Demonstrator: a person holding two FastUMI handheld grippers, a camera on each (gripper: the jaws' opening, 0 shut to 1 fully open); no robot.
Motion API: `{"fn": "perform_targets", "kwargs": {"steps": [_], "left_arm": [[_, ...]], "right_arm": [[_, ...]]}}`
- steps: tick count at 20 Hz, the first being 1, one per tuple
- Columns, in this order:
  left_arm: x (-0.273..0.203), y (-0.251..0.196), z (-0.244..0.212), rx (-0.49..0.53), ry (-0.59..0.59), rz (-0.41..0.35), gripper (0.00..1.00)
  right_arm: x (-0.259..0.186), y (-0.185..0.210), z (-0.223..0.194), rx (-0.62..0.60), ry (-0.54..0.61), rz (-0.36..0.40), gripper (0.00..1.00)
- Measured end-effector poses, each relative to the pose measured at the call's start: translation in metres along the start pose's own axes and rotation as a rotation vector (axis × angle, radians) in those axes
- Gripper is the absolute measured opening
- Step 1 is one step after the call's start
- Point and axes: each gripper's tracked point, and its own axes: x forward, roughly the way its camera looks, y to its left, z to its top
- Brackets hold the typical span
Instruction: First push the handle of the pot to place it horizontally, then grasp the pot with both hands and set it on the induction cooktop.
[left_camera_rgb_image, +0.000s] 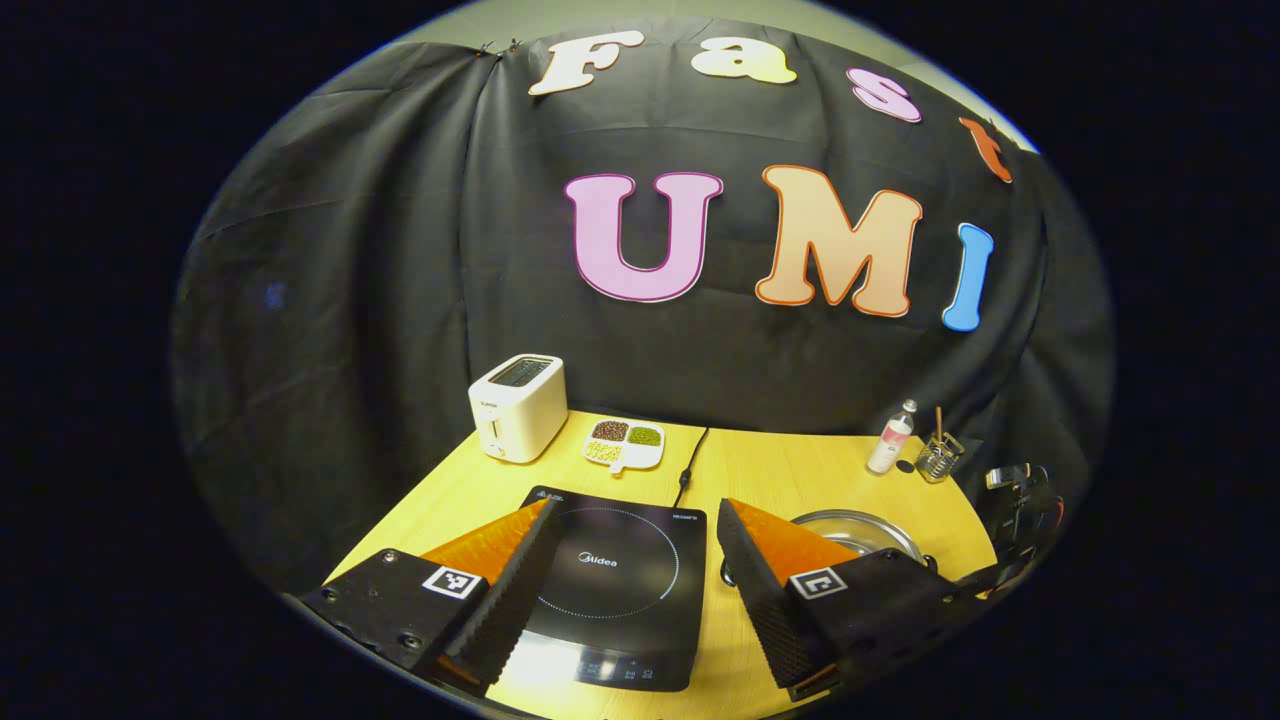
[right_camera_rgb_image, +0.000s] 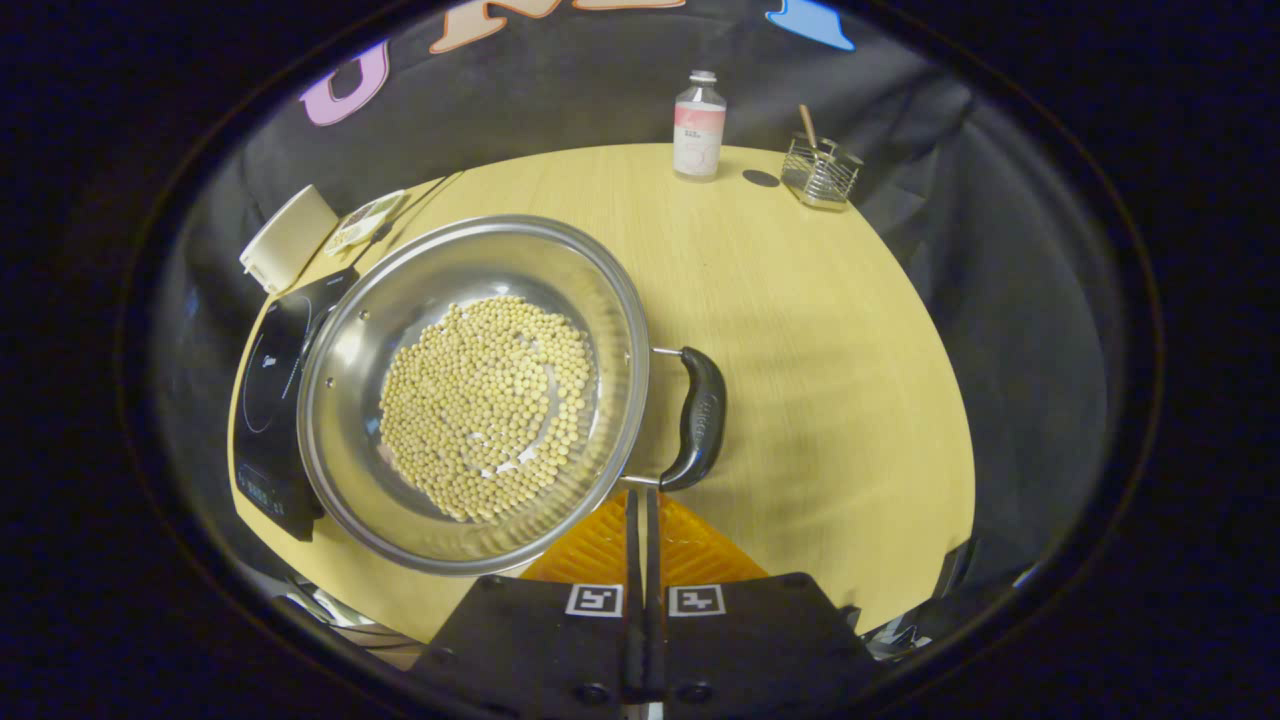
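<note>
A steel pot (right_camera_rgb_image: 400, 320) with a layer of soybeans (right_camera_rgb_image: 490, 400) stands on the wooden table, right beside the black induction cooktop (right_camera_rgb_image: 275, 390). Its black side handle (right_camera_rgb_image: 700, 415) points away from the cooktop. My right gripper (right_camera_rgb_image: 640, 495) is shut with nothing in it, its tips just below the handle's near end at the pot's rim; contact is unclear. In the left gripper view, my left gripper (left_camera_rgb_image: 636, 505) hangs open above the cooktop (left_camera_rgb_image: 610, 575). The pot's rim (left_camera_rgb_image: 850, 530) peeks out behind its right finger.
A white toaster (left_camera_rgb_image: 518, 405) and a divided dish of beans (left_camera_rgb_image: 625, 443) stand at the back left. A small bottle (right_camera_rgb_image: 698, 125) and a wire holder (right_camera_rgb_image: 820, 172) stand at the back right. The cooktop's cable (left_camera_rgb_image: 692, 455) runs toward the wall.
</note>
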Motion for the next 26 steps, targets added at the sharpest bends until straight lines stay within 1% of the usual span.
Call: {"fn": "perform_targets", "kwargs": {"steps": [1, 2, 3, 6, 7, 14, 15, 16, 19, 20, 21, 22, 23, 26], "left_arm": [[-0.002, 0.000, 0.000, 0.004, -0.002, 0.017, 0.92], [-0.003, 0.000, 0.002, 0.007, -0.006, 0.032, 0.96], [-0.005, -0.002, 0.002, 0.007, -0.011, 0.045, 0.96], [-0.009, -0.007, 0.002, 0.001, -0.013, 0.071, 0.96], [-0.011, -0.008, 0.002, 0.000, -0.013, 0.079, 0.96], [-0.021, -0.013, -0.005, -0.010, -0.001, 0.125, 0.96], [-0.022, -0.014, -0.006, -0.011, -0.001, 0.131, 0.93], [-0.023, -0.015, -0.006, -0.010, -0.001, 0.136, 0.96], [-0.022, -0.022, -0.013, -0.011, 0.013, 0.138, 0.96], [-0.021, -0.025, -0.014, -0.015, 0.016, 0.134, 0.96], [-0.020, -0.029, -0.016, -0.021, 0.020, 0.127, 0.96], [-0.018, -0.032, -0.018, -0.026, 0.027, 0.119, 0.96], [-0.015, -0.037, -0.021, -0.029, 0.040, 0.106, 0.96], [-0.006, -0.046, -0.038, -0.001, 0.086, 0.086, 0.96]], "right_arm": [[0.001, -0.001, 0.002, 0.001, 0.001, 0.013, 0.03], [0.003, -0.002, 0.006, -0.001, 0.000, 0.024, 0.03], [0.002, -0.003, 0.008, -0.007, 0.001, 0.033, 0.00], [0.005, -0.006, 0.017, -0.027, -0.004, 0.052, 0.00], [0.007, -0.007, 0.021, -0.038, -0.006, 0.054, 0.03], [0.013, -0.014, 0.043, -0.061, -0.033, 0.079, 0.03], [0.012, -0.016, 0.047, -0.060, -0.041, 0.082, 0.03], [0.013, -0.018, 0.052, -0.057, -0.049, 0.084, 0.03], [0.010, -0.024, 0.053, -0.042, -0.043, 0.102, 0.03], [0.008, -0.028, 0.052, -0.043, -0.040, 0.102, 0.00], [0.005, -0.030, 0.051, -0.043, -0.039, 0.106, 0.03], [0.003, -0.033, 0.050, -0.034, -0.036, 0.111, 0.04], [0.003, -0.032, 0.050, -0.021, -0.035, 0.132, 0.04], [-0.014, -0.035, 0.058, 0.045, -0.046, 0.175, 0.48]]}}
